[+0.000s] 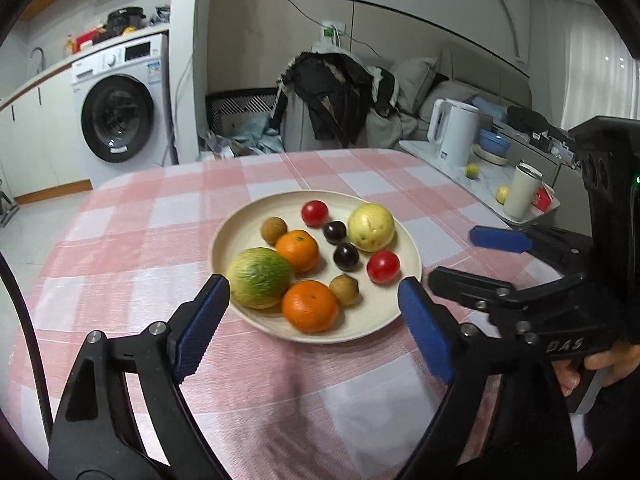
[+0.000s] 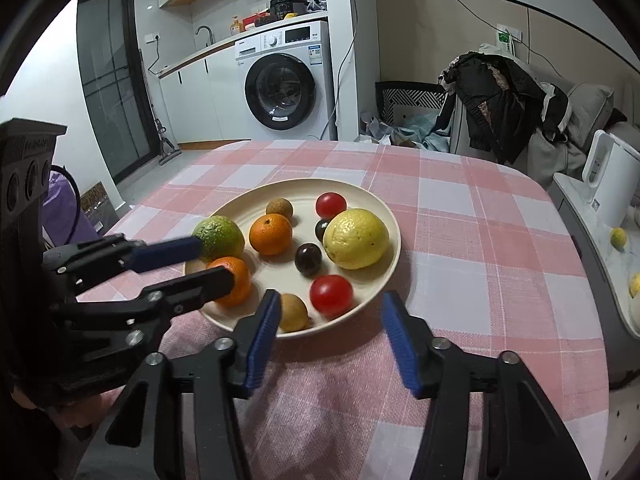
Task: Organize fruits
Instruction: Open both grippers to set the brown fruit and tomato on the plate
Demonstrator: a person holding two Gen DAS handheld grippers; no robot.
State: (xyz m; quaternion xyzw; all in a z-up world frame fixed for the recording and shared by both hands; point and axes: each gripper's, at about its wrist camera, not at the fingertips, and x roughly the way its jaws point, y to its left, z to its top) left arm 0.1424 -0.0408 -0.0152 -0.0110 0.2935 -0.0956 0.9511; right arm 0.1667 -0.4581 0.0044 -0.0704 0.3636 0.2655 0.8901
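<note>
Plate [image 1: 240, 236], cream, on checked cloth [image 1: 140, 240]. Holds all nine fruits, loosely paired: two oranges [image 1: 310, 306], two tomatoes [image 1: 383, 266], two dark plums [image 1: 346, 256], two brown longans [image 1: 345, 289]; one green melon [image 1: 260, 278], one yellow guava [image 1: 371, 227]. Fits either a plate filled by sorting or a plate waiting to be emptied; not settled by these views.

Left gripper [image 1: 314, 312]: released, fingers spread wide to either side of the plate's near rim, nothing between them. Likely set low and centred to frame the near orange and melon.

Right gripper [image 2: 328, 332]: released, empty, fingers apart over the near rim, bracketing a longan [image 2: 294, 312] and a tomato [image 2: 331, 294]. Probably held off to the side so as not to crowd the left.

Left view only: right gripper from the side, well right of the plate; hand [image 1: 600, 364] on its grip; side counter with kettle [image 1: 454, 132], cup [image 1: 522, 190] and two stray yellow-green fruits [image 1: 472, 171].

Right view only: left gripper's fingers reaching over the plate's left rim, in front of the melon [image 2: 218, 236] and an orange [image 2: 236, 280]; contact not clear.
</note>
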